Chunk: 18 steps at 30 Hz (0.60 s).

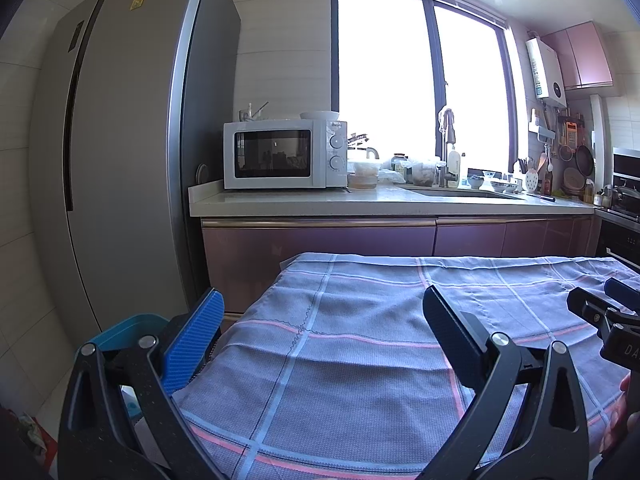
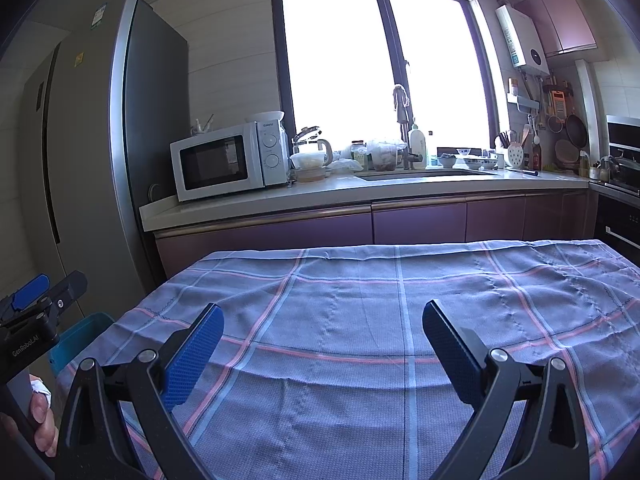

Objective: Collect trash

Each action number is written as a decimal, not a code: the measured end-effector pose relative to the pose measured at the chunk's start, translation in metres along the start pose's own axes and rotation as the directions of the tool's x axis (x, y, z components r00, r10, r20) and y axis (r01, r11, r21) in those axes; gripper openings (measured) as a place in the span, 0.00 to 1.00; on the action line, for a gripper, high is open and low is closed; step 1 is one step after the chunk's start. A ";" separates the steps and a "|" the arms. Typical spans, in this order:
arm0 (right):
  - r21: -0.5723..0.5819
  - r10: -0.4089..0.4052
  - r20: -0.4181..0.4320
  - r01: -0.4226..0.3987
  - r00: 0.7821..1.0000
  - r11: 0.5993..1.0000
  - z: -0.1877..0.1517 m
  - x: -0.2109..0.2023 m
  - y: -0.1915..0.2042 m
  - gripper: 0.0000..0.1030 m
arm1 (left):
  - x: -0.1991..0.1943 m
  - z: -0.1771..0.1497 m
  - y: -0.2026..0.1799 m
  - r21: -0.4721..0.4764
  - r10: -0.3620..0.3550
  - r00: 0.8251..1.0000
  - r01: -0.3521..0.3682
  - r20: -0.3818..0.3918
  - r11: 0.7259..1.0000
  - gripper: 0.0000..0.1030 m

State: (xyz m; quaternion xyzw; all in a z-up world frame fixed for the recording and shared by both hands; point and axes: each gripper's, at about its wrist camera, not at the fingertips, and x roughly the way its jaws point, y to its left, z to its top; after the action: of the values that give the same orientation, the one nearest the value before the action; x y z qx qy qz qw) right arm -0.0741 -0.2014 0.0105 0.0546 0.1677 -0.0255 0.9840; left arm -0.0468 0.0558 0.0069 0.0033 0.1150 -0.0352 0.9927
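My left gripper [image 1: 322, 312] hangs over the near left part of the table, its blue-padded fingers [image 1: 196, 344] spread wide with nothing between them. My right gripper [image 2: 322, 326] is the same, jaws well apart and empty, held above the checked tablecloth [image 2: 360, 320]. In the right wrist view the left gripper shows at the left edge, with a fingertip of the hand [image 2: 42, 424] holding it. The cloth, purple-grey with pink and pale blue lines, covers the whole table and I see no trash lying on it from either camera. Just beside the table's left edge, lower down, sits a teal bin [image 1: 128, 330]; I cannot tell what is inside it. Beyond the table runs a row of mauve cabinets [image 2: 416, 224] under a pale countertop [image 1: 360, 204]. On it stands a white microwave [image 1: 284, 154], with a sink [image 2: 424, 174] and crowded jars and bowls to its right. A tall grey refrigerator [image 1: 120, 160] stands to the left, and a bright window [image 2: 384, 64] lies behind.
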 end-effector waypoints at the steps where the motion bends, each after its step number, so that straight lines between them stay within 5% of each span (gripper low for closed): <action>1: 0.000 0.000 0.000 0.000 1.000 1.000 0.000 0.000 0.000 0.93 | 0.000 0.000 0.000 0.001 0.001 1.000 -0.001 0.000 1.000 0.95; 18: 0.007 -0.005 0.000 0.005 1.000 1.000 -0.003 -0.002 -0.001 0.93 | 0.001 -0.003 -0.002 0.000 0.001 1.000 -0.001 -0.006 1.000 0.95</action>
State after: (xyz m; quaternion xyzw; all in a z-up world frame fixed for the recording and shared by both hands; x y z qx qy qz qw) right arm -0.0772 -0.2020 0.0081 0.0576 0.1676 -0.0286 0.9838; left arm -0.0470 0.0543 0.0041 0.0035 0.1178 -0.0345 0.9924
